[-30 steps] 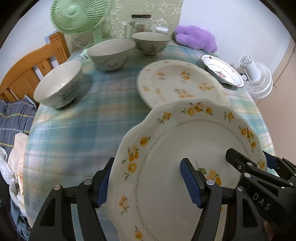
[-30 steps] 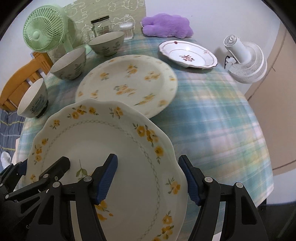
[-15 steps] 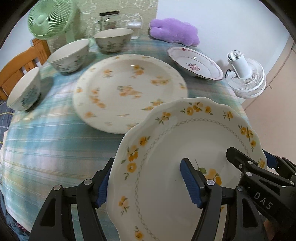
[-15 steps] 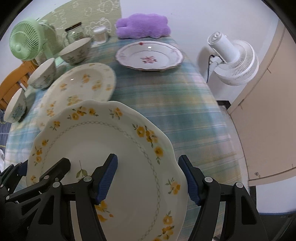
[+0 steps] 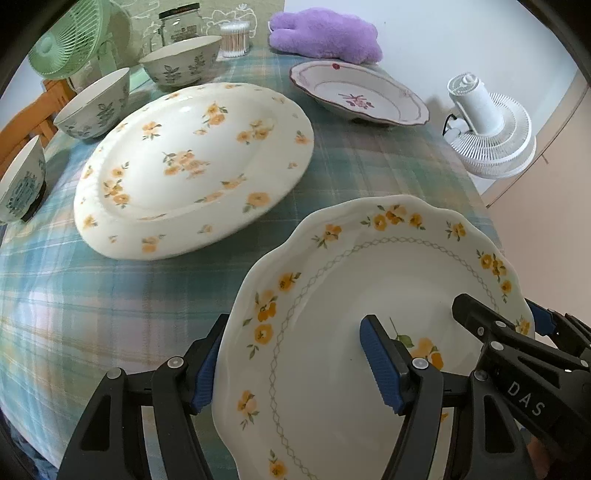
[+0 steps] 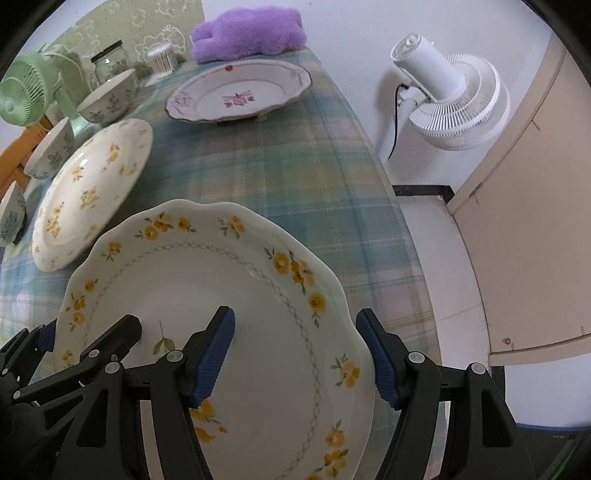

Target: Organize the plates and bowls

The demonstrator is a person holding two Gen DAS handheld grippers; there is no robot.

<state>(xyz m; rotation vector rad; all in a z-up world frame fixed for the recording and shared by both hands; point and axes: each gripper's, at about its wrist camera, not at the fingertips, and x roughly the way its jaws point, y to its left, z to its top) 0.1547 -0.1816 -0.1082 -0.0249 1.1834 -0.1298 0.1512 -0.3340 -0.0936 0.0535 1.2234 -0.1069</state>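
Carrying a scalloped plate (image 5: 369,295) clamped by both the left gripper (image 5: 295,363) and right gripper (image 6: 299,356), we had nothing stacked; other plates and bowls remained.

A home dining spot: plaid-clothed table (image 5: 110,314), white floor fan (image 6: 450,99), purple plush toy (image 5: 325,33).

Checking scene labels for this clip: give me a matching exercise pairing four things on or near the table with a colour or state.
Things:
1. scalloped plate
2. flat floral plate
3. plush toy
4. red-flowered dish

Descriptions:
A. purple, at the far edge
B. lying alone beside the bowls
C. held at both sides by the grippers
D. dark rim, near the white fan

Pairs: 1-C, 2-B, 3-A, 4-D
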